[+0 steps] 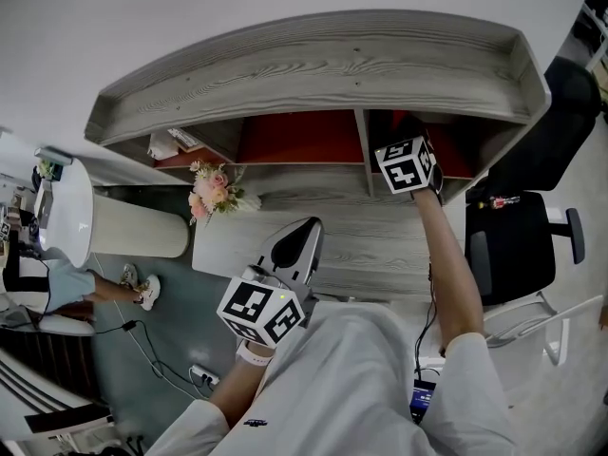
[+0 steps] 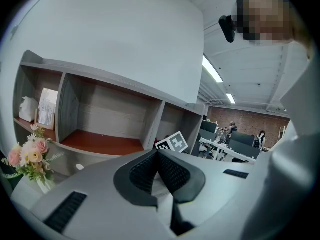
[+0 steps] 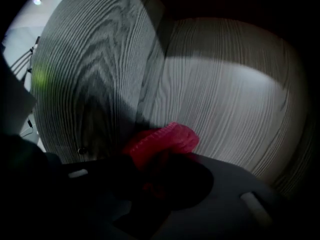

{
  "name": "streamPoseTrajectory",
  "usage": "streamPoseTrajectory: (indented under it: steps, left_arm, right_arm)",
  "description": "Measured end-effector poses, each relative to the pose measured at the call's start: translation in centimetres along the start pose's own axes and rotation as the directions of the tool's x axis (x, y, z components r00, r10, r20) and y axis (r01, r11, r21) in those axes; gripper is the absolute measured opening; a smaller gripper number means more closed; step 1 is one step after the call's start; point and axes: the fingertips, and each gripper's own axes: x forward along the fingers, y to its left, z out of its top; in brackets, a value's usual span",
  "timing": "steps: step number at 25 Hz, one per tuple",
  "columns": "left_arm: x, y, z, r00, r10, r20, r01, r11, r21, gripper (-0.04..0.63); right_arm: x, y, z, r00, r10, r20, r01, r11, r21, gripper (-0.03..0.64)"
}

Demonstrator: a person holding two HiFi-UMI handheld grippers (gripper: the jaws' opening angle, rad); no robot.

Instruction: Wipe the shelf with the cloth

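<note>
Between the fingers of the right gripper [image 3: 162,171], clamps a bunched pink cloth [image 3: 162,138], with the wood-grain shelf [image 3: 225,99] wall just ahead. On the left gripper [image 2: 158,158], presses fingers together, empty, well short of the shelf.

The shelf [image 1: 323,65] is standing at the far side of the scene, a grey wood-grain unit divided into open compartments with reddish floors. The cloth [image 3: 162,140], a pinkish-red ribbed fabric, is sitting bunched up inside the right compartment, pinched in the right gripper [image 3: 160,169]. It is lying close to the grained panels, though contact is unclear.
</note>
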Motion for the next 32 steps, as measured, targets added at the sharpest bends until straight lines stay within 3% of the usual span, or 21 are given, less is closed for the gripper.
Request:
streamPoseTrajectory:
  steps: [4, 9, 14, 19, 25, 29, 32]
  left_arm:
    - [0.2, -0.4, -0.1, 1.000, -0.007, -0.004, 0.007, 1.000, -0.002, 0.002]
    - [0.2, -0.4, -0.4, 1.000, -0.008, -0.009, 0.008, 1.000, -0.007, 0.002]
    - [0.1, -0.1, -0.1, 1.000, -0.003, 0.000, 0.003, 1.000, -0.010, 0.002]
    - [0.2, -0.1, -0.4, 1.000, -0.010, -0.013, 0.010, 1.000, -0.010, 0.002]
    - [0.8, -0.5, -0.7, 0.999, -0.031, -0.024, 0.031, 0.999, -0.007, 0.002]
    - [0.9, -0.7, -0.6, 0.999, -0.036, -0.025, 0.036, 0.999, -0.004, 0.002]
    - [0.7, -0.4, -0.3, 0.999, -0.028, -0.018, 0.028, 1.000, -0.004, 0.002]
  right_arm:
    - [0.0, -1.1, -1.6, 0.998, -0.021, -0.065, 0.022, 1.000, 0.019, 0.110]
    - [-0.8, -3.5, -2.9, 0.992, -0.059, -0.115, 0.078, 0.982, 0.173, 0.110]
    - [-2.9, -8.0, -4.8, 0.970, -0.154, -0.190, 0.219, 0.893, 0.393, 0.112]
    - [-5.2, -11.5, -5.7, 0.933, -0.293, -0.210, 0.359, 0.804, 0.474, 0.113]
    - [-7.0, -14.3, -7.0, 0.867, -0.442, -0.231, 0.487, 0.648, 0.586, 0.112]
    - [-8.2, -15.1, -6.7, 0.832, -0.509, -0.220, 0.490, 0.488, 0.722, 0.112]
    - [-9.7, -16.0, -5.7, 0.799, -0.579, -0.162, 0.430, 0.363, 0.826, 0.112]
